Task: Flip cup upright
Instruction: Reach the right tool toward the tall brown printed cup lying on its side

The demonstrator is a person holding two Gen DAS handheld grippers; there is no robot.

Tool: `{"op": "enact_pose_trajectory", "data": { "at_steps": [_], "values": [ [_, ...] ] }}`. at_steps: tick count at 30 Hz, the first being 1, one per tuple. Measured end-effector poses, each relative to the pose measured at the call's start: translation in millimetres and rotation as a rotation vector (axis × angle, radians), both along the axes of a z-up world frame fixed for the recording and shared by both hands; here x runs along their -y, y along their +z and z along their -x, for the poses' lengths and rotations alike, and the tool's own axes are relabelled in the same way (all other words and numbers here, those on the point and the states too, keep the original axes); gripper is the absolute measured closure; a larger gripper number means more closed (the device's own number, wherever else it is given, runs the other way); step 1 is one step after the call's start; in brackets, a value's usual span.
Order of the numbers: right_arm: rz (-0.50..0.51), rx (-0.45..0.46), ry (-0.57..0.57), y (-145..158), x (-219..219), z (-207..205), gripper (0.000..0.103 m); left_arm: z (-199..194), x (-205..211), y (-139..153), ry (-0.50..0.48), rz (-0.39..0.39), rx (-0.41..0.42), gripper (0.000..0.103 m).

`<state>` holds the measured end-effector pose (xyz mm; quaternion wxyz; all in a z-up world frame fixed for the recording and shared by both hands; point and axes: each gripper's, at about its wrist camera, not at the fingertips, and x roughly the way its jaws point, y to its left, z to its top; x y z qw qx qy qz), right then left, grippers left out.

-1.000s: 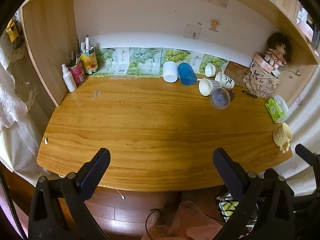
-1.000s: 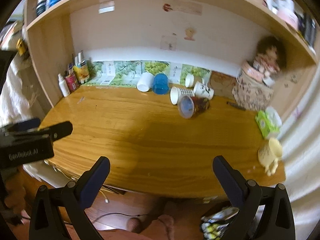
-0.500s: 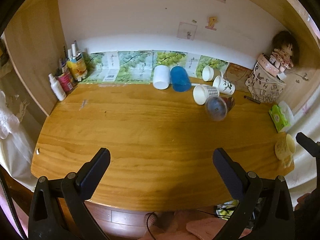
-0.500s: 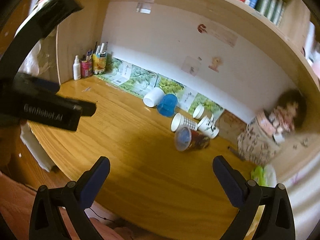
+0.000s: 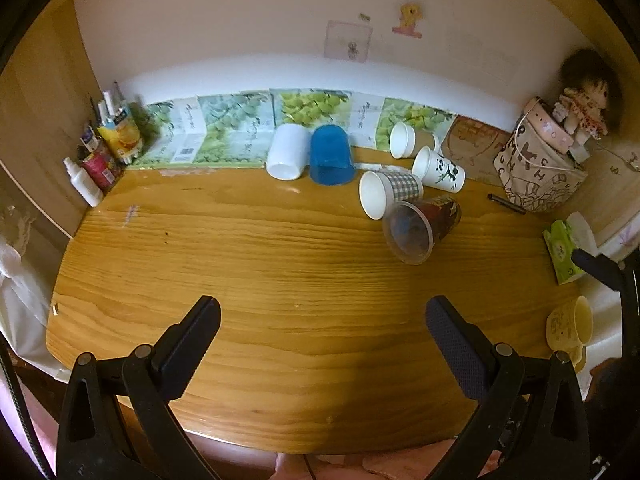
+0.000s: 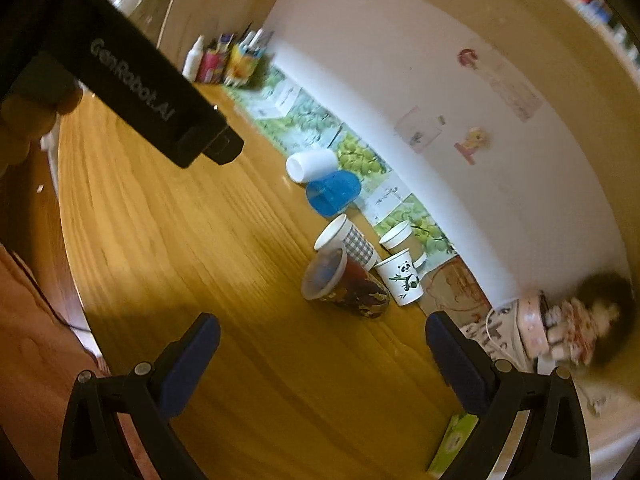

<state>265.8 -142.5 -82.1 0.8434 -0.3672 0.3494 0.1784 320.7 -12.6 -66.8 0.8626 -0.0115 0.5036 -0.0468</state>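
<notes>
Several cups lie on their sides at the back of the wooden desk (image 5: 260,264): a dark printed plastic cup (image 5: 420,228) (image 6: 344,284), a checked paper cup (image 5: 390,194) (image 6: 348,240), a panda paper cup (image 5: 438,170) (image 6: 402,276), a brown-sleeved paper cup (image 5: 412,140), a blue cup (image 5: 331,156) (image 6: 333,192) and a white cup (image 5: 286,152) (image 6: 310,164). My left gripper (image 5: 320,320) is open and empty above the desk's front. My right gripper (image 6: 320,336) is open and empty, tilted, with the dark printed cup ahead between its fingers.
Bottles and a pen holder (image 5: 108,152) stand at the back left. A printed bag with a doll (image 5: 548,164) stands at the back right, with a green tissue pack (image 5: 562,250) and a yellow mug (image 5: 568,326) at the right edge. The left gripper's body (image 6: 148,96) crosses the right wrist view.
Both grippers have moved forward over the desk toward the cups. The right gripper has tilted and swung toward the dark printed cup. Both stay open.
</notes>
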Motion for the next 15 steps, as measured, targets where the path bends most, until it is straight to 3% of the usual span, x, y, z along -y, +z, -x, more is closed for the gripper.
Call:
{"op": "enact_pose_trajectory", "data": {
  "at_steps": [15],
  "values": [
    [0.113,-0.095,0.21,-47.2,38.6,-83.6,0.0,-30.5,35.0,-34.0,0.09,-0.032,-0.117,0.001]
  ]
}}
